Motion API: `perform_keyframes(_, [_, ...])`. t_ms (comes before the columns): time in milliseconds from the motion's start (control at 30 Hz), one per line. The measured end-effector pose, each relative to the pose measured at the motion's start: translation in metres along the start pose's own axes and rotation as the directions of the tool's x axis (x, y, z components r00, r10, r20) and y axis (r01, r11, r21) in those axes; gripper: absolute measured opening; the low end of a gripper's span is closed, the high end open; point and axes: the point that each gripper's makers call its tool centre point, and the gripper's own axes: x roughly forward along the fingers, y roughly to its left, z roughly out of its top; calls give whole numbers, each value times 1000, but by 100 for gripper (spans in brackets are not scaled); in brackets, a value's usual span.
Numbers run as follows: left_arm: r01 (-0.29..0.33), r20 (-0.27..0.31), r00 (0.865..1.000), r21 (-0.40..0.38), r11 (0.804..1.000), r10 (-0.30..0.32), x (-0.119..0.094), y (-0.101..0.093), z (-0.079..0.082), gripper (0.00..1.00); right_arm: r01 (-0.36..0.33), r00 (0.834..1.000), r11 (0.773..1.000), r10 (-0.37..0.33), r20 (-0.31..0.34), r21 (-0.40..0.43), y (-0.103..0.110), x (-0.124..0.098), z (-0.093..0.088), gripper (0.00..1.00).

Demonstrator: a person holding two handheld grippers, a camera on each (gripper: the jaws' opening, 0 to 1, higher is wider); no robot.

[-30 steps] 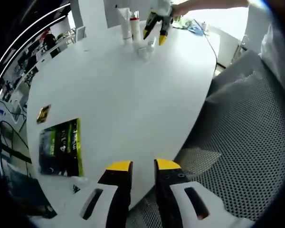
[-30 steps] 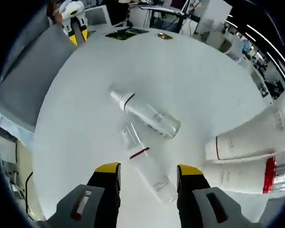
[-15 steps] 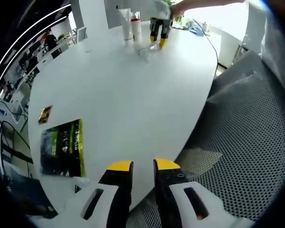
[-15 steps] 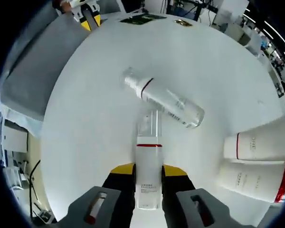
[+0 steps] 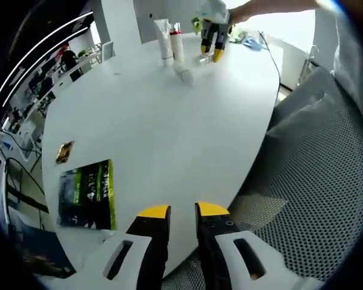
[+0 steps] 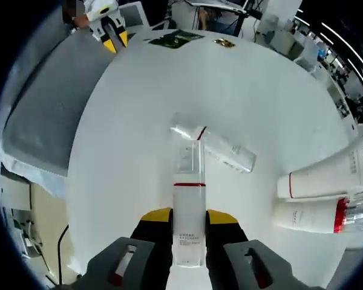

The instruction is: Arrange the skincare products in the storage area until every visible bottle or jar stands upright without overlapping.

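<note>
White and round, the table (image 6: 139, 109) spreads out ahead of me, with office desks dim behind its far edge and a grey mesh chair (image 5: 314, 181) at its near side. My right gripper (image 6: 188, 219) is clamped on a slim white bottle (image 6: 189, 223) with a red band and a clear cap, which points forward between my jaws. Just beyond its cap lies a clear bottle (image 6: 216, 147) on its side, and off to the right of the right gripper view two white tubes (image 6: 327, 196) sit close together, one with a red cap; from the left gripper view these two tubes (image 5: 169, 41) seem to stand upright.

As I judge it, the step in hand is to stand my bottle up. To do that well I should tip it until its base faces the table, pick a bare patch apart from the lying bottle and the tubes, set it down square, and loosen only once it rests steady.

My right hand reaches out over the far side of the table, gripper angled down. My left gripper (image 5: 182, 212) hangs at the near table edge beside a green packet (image 5: 88, 194), jaws close together with a narrow gap, holding nothing
</note>
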Motion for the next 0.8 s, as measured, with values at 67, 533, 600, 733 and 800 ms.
perform_keyframes(67, [-10,20,1000,-1,1000,10,-2,1,3,13,20,999,999,-21,41,27,5,-8,15,13])
perform_keyframes(533, [-24,84,996,9,1000,23,-8,1,14,10,36,888,952,-170,428,304,54,-37,133,13])
perform_keyframes(600, [-16,95,995,12,1000,15,-9,-2,16,10,-3,854,933,-186,487,360,63,-40,147,13])
perform_keyframes(733, [1,124,992,5,1000,-1,-12,-4,21,10,-93,770,884,-227,596,457,78,-46,171,13])
perform_keyframes(800, [25,157,987,-45,999,-18,-15,-4,27,10,-115,743,860,-259,618,498,84,-48,177,13])
